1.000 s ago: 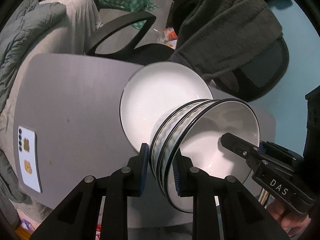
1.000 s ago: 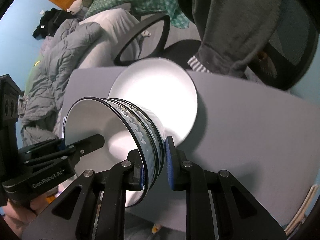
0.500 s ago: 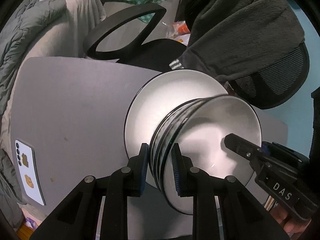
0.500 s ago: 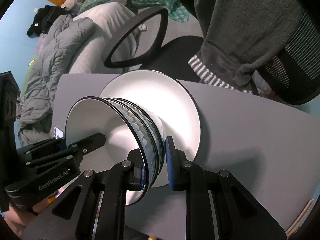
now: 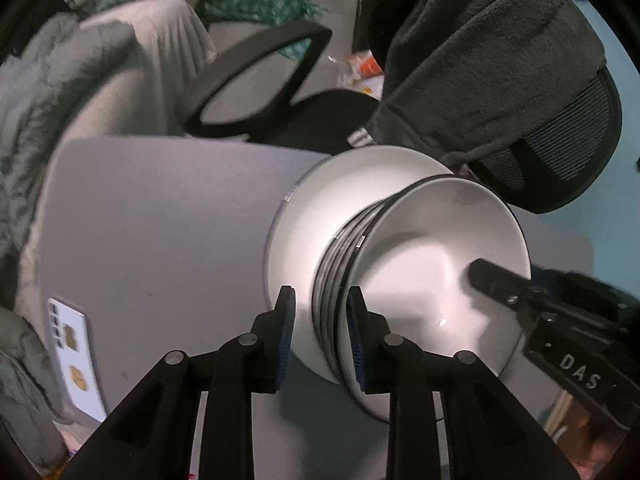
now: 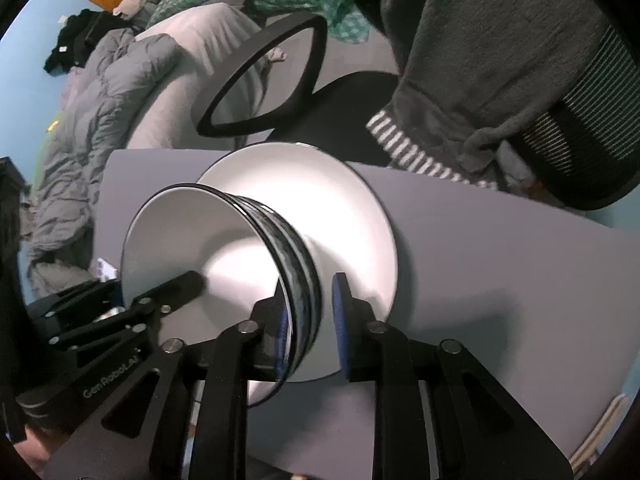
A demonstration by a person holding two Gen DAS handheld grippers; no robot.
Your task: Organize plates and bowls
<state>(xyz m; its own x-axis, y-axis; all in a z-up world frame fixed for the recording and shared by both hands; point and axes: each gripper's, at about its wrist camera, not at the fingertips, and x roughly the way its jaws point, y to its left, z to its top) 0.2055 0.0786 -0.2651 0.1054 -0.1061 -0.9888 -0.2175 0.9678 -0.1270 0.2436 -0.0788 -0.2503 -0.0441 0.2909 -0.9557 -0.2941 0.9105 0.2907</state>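
Note:
A stack of white bowls (image 5: 432, 264) with dark patterned outsides stands on a white plate (image 5: 320, 216) on the grey table (image 5: 160, 220). My left gripper (image 5: 321, 338) straddles the near rim, one finger outside and one inside. Its jaws are opening, and a gap shows between the outer pad and the bowl wall. In the right wrist view the bowls (image 6: 208, 248) sit on the same plate (image 6: 320, 200). My right gripper (image 6: 312, 326) straddles the opposite rim. Its jaws are opening too, with the outer pad clear of the wall.
A white phone-like slab (image 5: 72, 360) lies at the table's left edge. A black office chair (image 5: 260, 76) stands just behind the table, with a dark fleece garment (image 5: 480, 60) draped over its back. Grey bedding (image 6: 100, 120) is heaped beyond the left side.
The bowl stack came down onto the plate with both grippers. Both pairs of jaws have since widened, and the pads no longer pinch the rim.

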